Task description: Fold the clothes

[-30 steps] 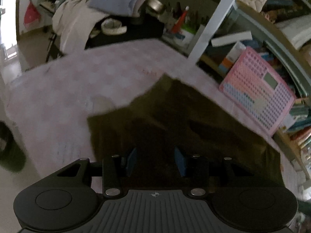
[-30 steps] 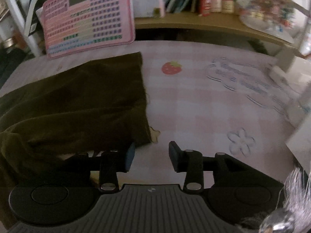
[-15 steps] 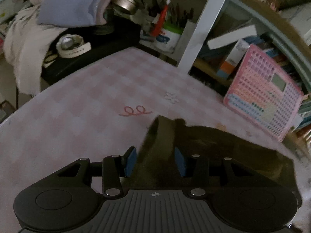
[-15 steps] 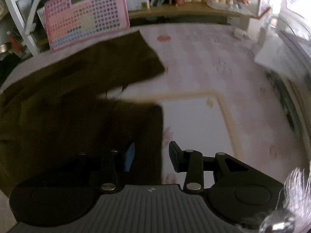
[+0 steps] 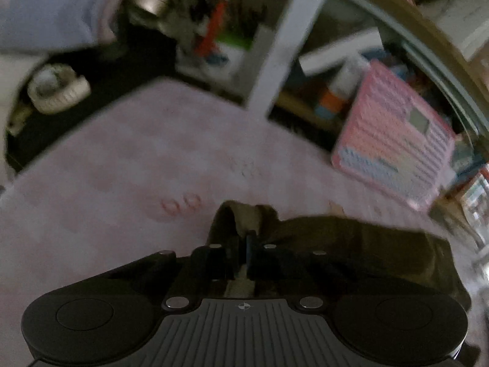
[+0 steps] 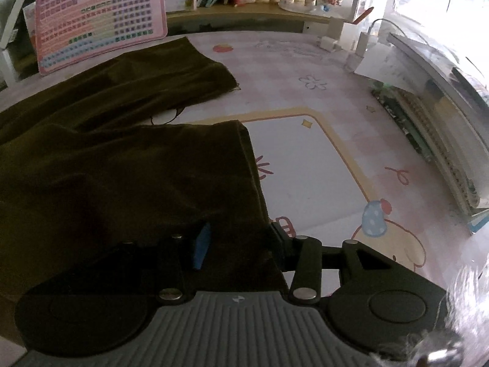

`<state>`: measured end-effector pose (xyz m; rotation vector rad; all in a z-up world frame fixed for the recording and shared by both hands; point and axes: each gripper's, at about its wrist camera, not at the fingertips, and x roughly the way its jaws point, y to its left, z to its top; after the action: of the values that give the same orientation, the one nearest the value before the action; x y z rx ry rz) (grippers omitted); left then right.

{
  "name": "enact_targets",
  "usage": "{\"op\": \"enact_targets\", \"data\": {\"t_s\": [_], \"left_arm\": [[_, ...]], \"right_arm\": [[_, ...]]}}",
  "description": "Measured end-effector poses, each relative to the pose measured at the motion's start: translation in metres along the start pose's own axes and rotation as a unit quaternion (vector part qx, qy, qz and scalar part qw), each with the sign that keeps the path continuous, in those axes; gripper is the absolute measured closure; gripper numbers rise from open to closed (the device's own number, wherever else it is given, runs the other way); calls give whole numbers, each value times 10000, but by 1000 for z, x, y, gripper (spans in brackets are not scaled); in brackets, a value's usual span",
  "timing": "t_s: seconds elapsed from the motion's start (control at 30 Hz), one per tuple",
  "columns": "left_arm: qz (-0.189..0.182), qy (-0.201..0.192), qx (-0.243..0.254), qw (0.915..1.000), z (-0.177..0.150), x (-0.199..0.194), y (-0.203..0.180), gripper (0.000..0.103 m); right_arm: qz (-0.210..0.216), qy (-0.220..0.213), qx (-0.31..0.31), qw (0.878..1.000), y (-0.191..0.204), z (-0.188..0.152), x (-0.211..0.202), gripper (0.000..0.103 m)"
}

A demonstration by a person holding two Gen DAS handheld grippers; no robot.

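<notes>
Left gripper [image 5: 246, 246] pinches garment [image 6: 122, 165]; right view shows two layers.

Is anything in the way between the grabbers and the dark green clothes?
Nothing visible is. The left hand-held gripper is already pinched shut on an edge of the dark green garment. The right hand-held gripper is open, its fingers on either side of the garment's edge on the pink mat.

Left wrist view smeared throughout: shelf clutter [image 5: 220, 27] unreadable, pink board [image 5: 394, 150] keys indistinct. Dark garment [image 6: 122, 165] cut off at left edge of right wrist view. Left gripper [image 5: 247, 244] fingertips partly buried in cloth folds.
</notes>
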<state>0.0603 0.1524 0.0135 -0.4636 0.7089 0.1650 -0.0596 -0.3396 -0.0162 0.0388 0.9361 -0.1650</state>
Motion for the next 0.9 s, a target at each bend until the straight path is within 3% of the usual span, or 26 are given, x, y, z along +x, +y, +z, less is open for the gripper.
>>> {"op": "enact_targets", "data": {"t_s": [0.1,0.2,0.37,0.5,0.57,0.63,0.77,0.9], "left_arm": [[213,109,-310,9992,6,14,12,100],[318,339,-120,9988,9,26,19,86],[220,-26,6,9998,7,-19,37,80],[103,60,-68,9999,-19,-56,57,71],[48,209,-81,9997,-34,-66,61,61],[-3,361,-71,9993,-48,-74,64,34],[-22,442,441,9980,-63,-71,44,32],[295,487,1257,9904,-73,-57,17,32]], "right_arm": [[-13,-7,-19,10000,3,1,1,63],[-27,-13,-37,10000,5,2,2,63],[30,-105,-64,9999,6,3,4,62],[45,-234,-43,9997,7,-1,3,62],[36,-283,-27,9996,8,-3,2,62],[22,-305,-23,9995,9,-4,2,62],[-12,-314,-43,9995,10,-4,1,62],[-48,-311,-73,9995,12,-4,1,62]]}}
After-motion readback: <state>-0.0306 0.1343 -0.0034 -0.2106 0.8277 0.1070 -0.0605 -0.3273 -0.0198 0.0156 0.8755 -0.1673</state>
